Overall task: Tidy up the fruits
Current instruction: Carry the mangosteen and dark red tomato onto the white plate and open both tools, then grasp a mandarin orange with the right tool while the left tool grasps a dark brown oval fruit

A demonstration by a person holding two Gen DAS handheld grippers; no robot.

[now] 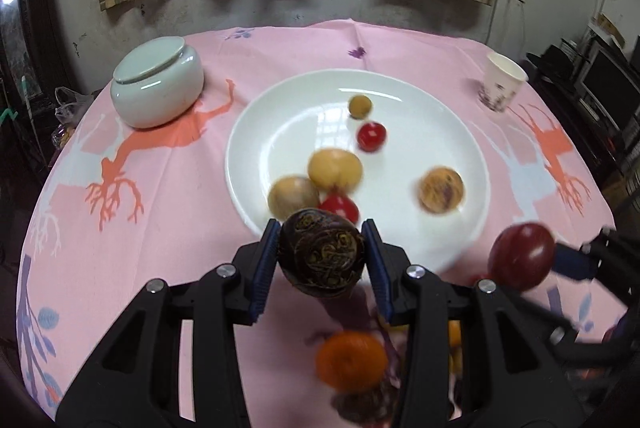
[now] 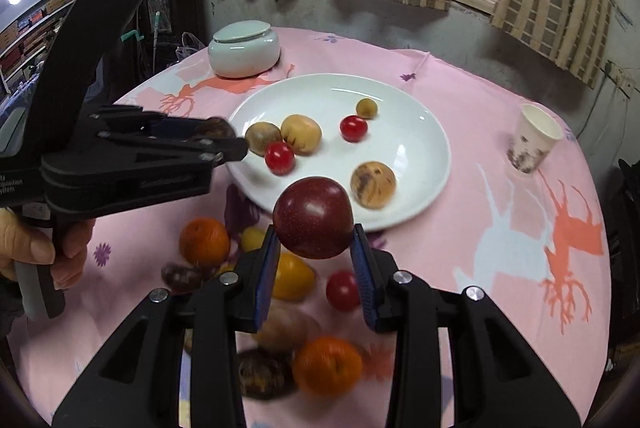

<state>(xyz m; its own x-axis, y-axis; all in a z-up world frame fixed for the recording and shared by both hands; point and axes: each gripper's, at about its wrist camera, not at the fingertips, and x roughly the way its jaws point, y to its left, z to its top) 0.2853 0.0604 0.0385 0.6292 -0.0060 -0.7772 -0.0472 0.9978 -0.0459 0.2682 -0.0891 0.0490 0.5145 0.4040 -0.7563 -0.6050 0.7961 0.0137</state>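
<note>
Your left gripper (image 1: pixel 322 248) has its fingers clamped on a dark wrinkled fruit (image 1: pixel 322 253), your right gripper (image 2: pixel 314 248) pinches a red plum (image 2: pixel 313 217); both hang near the white plate (image 2: pixel 420 196), ready for dropping there

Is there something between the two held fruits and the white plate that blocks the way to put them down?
Nothing visible blocks either. The dark wrinkled fruit in the left gripper and the red plum in the right gripper hang by the white plate's near rim.
</note>
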